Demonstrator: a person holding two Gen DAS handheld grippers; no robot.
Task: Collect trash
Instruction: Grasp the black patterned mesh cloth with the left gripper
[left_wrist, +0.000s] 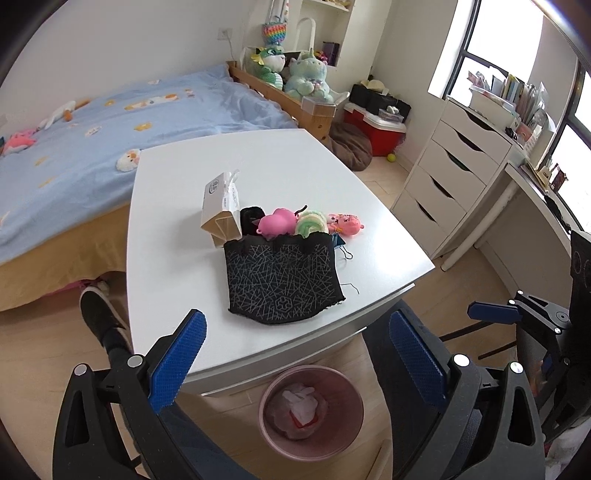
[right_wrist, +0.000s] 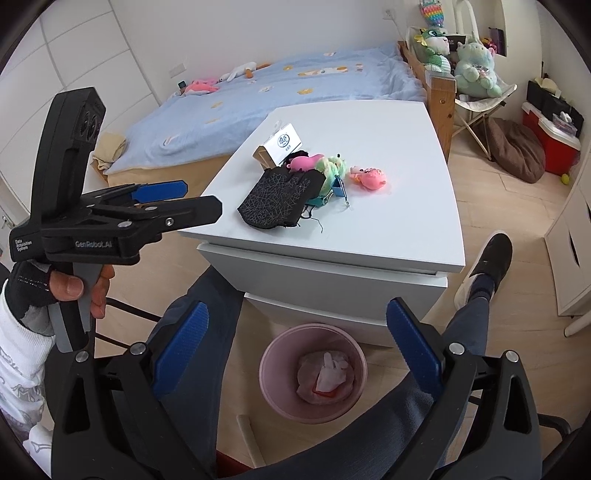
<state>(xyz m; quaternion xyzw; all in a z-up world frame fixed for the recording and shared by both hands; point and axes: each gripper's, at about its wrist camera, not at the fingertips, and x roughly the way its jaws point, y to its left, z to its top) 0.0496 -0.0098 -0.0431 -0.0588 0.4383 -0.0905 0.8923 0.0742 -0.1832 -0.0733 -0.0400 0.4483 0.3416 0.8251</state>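
A bedroom: a bed (left_wrist: 110, 122) with a blue cover runs along the wall, a white chest of drawers (left_wrist: 443, 173) stands under the window, and between them is a white table (left_wrist: 332, 177) that I sit in front of. On the table lies a small cluster: a white paper bag (left_wrist: 221, 201) tipped on its side, a black patterned glove (left_wrist: 282, 280) flat at the near edge, a pink toy (left_wrist: 277, 221), a green and yellow plush (left_wrist: 312, 221) beside it, and a pink doll (right_wrist: 369, 177) a little apart to the right. Blue binder clips (right_wrist: 338, 188) poke out from beside the glove.

On the wooden floor just below the table's near edge, between my legs, stands a pink bin (right_wrist: 273, 384). Crumpled white paper (right_wrist: 330, 373) with a bit of red wrapper under it already lies at its bottom.

My left gripper (left_wrist: 295, 365) hangs above the bin with its blue pads spread wide and nothing between them. My right gripper (right_wrist: 297, 350) is also over the bin, fingers far apart and holding nothing. In the right view my left hand (right_wrist: 74, 288) grips the other tool's handle off to the side.
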